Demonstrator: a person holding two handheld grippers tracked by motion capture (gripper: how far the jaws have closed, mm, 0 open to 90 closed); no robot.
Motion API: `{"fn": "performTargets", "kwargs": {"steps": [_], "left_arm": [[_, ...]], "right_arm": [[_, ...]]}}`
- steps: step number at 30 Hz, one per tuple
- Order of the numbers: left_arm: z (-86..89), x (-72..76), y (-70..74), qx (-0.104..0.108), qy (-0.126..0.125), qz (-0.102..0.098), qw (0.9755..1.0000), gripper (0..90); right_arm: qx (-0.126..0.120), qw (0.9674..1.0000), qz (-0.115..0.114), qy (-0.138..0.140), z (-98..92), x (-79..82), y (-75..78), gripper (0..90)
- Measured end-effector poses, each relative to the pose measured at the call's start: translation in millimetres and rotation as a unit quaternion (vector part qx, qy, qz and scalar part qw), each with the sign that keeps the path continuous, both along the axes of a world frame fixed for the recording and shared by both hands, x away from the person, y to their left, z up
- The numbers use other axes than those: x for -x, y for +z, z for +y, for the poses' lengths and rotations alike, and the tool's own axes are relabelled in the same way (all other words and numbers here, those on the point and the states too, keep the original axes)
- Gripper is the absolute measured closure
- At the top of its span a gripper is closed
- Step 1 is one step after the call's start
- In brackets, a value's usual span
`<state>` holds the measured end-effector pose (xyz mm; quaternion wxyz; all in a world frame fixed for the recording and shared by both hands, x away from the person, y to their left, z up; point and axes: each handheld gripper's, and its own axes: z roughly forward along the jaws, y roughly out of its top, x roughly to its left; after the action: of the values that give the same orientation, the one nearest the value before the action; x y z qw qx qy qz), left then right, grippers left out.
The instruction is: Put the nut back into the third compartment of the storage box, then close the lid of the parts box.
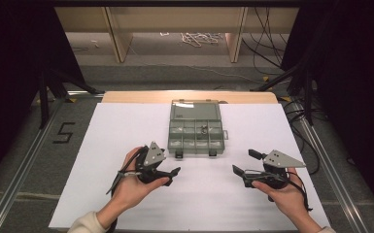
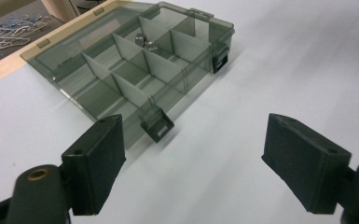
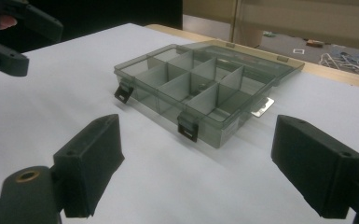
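A grey see-through compartment box (image 1: 195,130) lies in the middle of the white-covered table with its lid folded back flat. Small metal nuts (image 2: 145,42) sit in one compartment; the other compartments look bare. Two front latches (image 2: 157,126) hang down. My left gripper (image 1: 167,164) is held open just left of the box's near corner, with nothing between its jaws. My right gripper (image 1: 246,161) is open too, to the right of and nearer than the box. In the left gripper view the left gripper (image 2: 193,140) points at the box (image 2: 135,70). In the right gripper view the right gripper (image 3: 198,154) faces the box (image 3: 200,93).
A white sheet (image 1: 126,194) covers the table, and a wooden edge (image 1: 189,96) shows at the far side. Cables (image 1: 199,38) and wooden legs are on the floor beyond. Dark stands flank the table. The other hand's gripper (image 3: 4,28) shows at the right gripper view's upper left.
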<state>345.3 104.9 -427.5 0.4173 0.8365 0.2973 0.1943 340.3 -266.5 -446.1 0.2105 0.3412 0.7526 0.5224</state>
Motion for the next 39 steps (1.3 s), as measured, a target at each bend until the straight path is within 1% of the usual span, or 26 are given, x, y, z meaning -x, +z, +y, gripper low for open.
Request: {"fn": "performTargets", "kwargs": {"steps": [1,2,3,4,5,6,8,11,12,14,15,16,21,22,23,24,26,28,29,30,32,33,36,37,38,39], "left_arm": [[2.9,1.9,-0.7,-0.006,-0.003,-0.001,1.0,20.3],[4.4,4.3,-1.9,0.0,-0.001,-0.001,1.0,20.4],[6.7,6.2,-2.9,0.002,0.001,-0.002,1.0,20.4],[9.3,8.2,-3.2,0.003,0.001,0.0,1.0,20.4],[12.0,10.1,-3.9,0.005,0.004,-0.001,1.0,20.5],[14.5,11.8,-4.9,0.009,0.009,-0.002,0.9999,20.6],[20.0,15.0,-6.2,0.011,0.014,-0.004,0.9998,20.7],[27.4,20.4,-6.5,0.012,0.022,-0.004,0.9997,20.9],[28.9,22.3,-6.8,0.016,0.024,-0.004,0.9996,20.8],[32.4,25.1,-7.2,0.017,0.03,-0.006,0.9994,21.2],[32.4,26.1,-8.4,0.027,0.034,-0.006,0.999,21.2],[34.6,26.3,-8.0,0.019,0.027,-0.002,0.9994,21.2],[32.0,28.5,-9.9,0.03,0.032,-0.005,0.999,21.4],[31.9,28.6,-10.1,0.029,0.032,-0.005,0.999,21.4],[33.6,28.2,-9.5,0.02,0.024,-0.002,0.9995,21.5],[33.4,28.4,-10.1,0.022,0.026,-0.002,0.9994,21.5],[33.0,28.5,-11.2,0.022,0.025,-0.001,0.9994,21.5],[30.9,28.3,-12.1,0.031,0.031,-0.001,0.999,21.6],[32.0,27.3,-11.3,0.021,0.025,0.0,0.9995,21.5],[30.3,27.0,-12.6,0.031,0.031,-0.001,0.9991,21.6],[29.4,26.8,-14.1,0.03,0.037,0.002,0.9989,21.7],[30.6,25.9,-14.2,0.02,0.029,0.003,0.9994,21.8],[30.3,24.8,-15.7,0.018,0.033,0.004,0.9993,21.9],[29.0,24.4,-16.8,0.03,0.037,0.006,0.9988,21.9],[29.4,23.9,-16.8,0.028,0.036,0.006,0.999,21.9],[30.8,23.5,-16.2,0.018,0.031,0.005,0.9993,22.0]], "right_arm": [[-0.001,1.0,0.003,0.0,-0.3,0.3,0.3,16.9],[0.006,1.0,0.004,0.0,-1.5,0.2,0.7,16.8],[0.007,0.9999,-0.01,-0.003,-2.0,-1.4,-0.3,16.8],[0.005,1.0,0.004,-0.002,-2.1,-0.4,0.1,16.8],[0.002,1.0,0.001,-0.002,-2.2,-1.4,-0.8,16.8],[0.01,0.9999,0.01,-0.002,-3.8,-0.7,0.2,16.8],[0.0,1.0,0.002,-0.003,-3.6,-2.8,-1.7,16.9],[-0.012,0.9999,0.003,-0.001,-3.6,-4.3,-3.1,16.8],[-0.006,1.0,-0.005,-0.005,-4.4,-5.2,-3.5,16.9],[-0.004,1.0,-0.004,-0.007,-5.2,-5.9,-3.7,16.9],[-0.005,0.9999,-0.004,-0.008,-5.3,-6.1,-4.0,16.9],[-0.008,0.9999,-0.003,-0.006,-5.3,-6.5,-4.3,16.9],[-0.003,1.0,-0.002,-0.005,-5.4,-6.4,-3.1,16.9],[-0.003,1.0,-0.004,-0.008,-4.8,-6.2,-3.1,16.9],[-0.002,1.0,-0.004,-0.008,-4.5,-6.2,-3.0,16.9],[-0.007,0.9999,0.006,-0.006,-3.5,-5.4,-3.1,16.9],[0.0,0.9999,-0.006,-0.012,-3.7,-6.0,-3.0,16.9],[0.001,1.0,-0.003,-0.009,-3.9,-6.2,-2.9,16.9],[0.007,0.9999,0.003,-0.01,-5.1,-5.5,-2.1,16.9],[-0.004,1.0,0.004,-0.008,-4.5,-6.3,-2.8,16.9],[-0.002,1.0,-0.001,-0.006,-5.6,-7.8,-3.3,17.0],[-0.001,1.0,-0.002,-0.008,-5.6,-8.1,-3.6,17.0],[-0.011,0.9999,-0.001,-0.005,-6.1,-8.8,-5.0,17.0],[-0.006,0.9999,0.0,-0.008,-7.1,-8.6,-4.5,17.0],[0.005,0.9999,0.007,-0.012,-8.7,-7.4,-3.1,17.1],[0.006,0.9999,0.007,-0.013,-8.9,-7.4,-3.0,17.1]]}}
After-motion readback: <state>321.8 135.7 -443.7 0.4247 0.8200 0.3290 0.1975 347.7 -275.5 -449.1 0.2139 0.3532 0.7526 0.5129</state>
